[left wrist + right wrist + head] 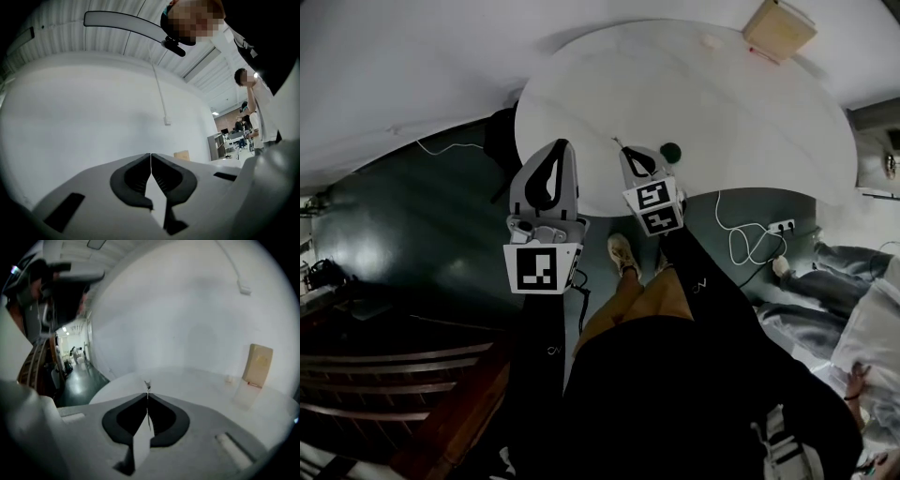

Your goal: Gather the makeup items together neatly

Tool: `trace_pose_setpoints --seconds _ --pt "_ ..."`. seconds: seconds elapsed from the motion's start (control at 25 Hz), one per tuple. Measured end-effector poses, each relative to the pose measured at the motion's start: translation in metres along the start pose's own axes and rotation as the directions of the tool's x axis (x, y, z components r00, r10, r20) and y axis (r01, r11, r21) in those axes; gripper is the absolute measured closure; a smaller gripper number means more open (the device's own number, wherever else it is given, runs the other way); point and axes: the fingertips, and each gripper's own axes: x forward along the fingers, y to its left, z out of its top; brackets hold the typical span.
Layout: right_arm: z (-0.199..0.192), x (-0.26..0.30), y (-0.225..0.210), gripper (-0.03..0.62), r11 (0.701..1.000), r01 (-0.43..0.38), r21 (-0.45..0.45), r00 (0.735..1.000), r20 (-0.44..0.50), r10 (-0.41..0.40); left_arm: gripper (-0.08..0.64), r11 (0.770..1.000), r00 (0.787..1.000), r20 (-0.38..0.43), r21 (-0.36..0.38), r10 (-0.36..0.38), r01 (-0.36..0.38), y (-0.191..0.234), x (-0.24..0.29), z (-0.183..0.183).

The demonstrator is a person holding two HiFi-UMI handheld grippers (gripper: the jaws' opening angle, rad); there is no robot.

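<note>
A round white table (pixel 750 131) carries a dark round little item (pixel 671 150) near its front edge, a tan box (pixel 778 28) at the far side and a tiny pale item (pixel 710 41) beside it. My right gripper (pixel 625 150) hovers over the front edge, just left of the dark item. Its jaws are shut, and a thin dark sliver I cannot identify shows at the tips (pixel 147 384). The box (pixel 257 364) stands far ahead of it. My left gripper (pixel 560 146), at the table's front left edge, is shut (pixel 150 155) and holds nothing.
White cables and a power strip (pixel 781 226) lie on the dark floor to the right of the table. Wooden steps (pixel 394 384) sit at the lower left. A person (pixel 255 108) stands to the right in the left gripper view.
</note>
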Motion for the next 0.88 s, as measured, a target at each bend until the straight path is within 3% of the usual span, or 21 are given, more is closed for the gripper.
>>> trace_pose_setpoints --seconds 0.16,0.48,0.6,0.88 --pt "0.08 -0.057 -0.03 0.58 0.992 0.063 0.108 0.974 0.209 -0.084 0.551 0.999 1.0 0.014 0.024 -0.026 0.026 -0.003 0.014 0.008" --pt "0.165 -0.151 -0.054 0.58 0.977 0.179 0.116 0.87 0.445 -0.212 0.551 0.998 0.997 0.049 -0.004 -0.056 0.057 -0.009 0.039 0.025" --pt "0.167 -0.156 -0.058 0.58 0.971 0.206 0.118 0.86 0.452 -0.237 0.551 0.997 0.995 0.051 0.008 -0.083 0.083 -0.013 0.047 0.024" --pt "0.141 -0.145 -0.093 0.58 0.957 0.263 0.121 0.878 0.381 -0.289 0.551 0.993 0.992 0.054 -0.026 -0.116 0.118 -0.038 0.064 0.016"
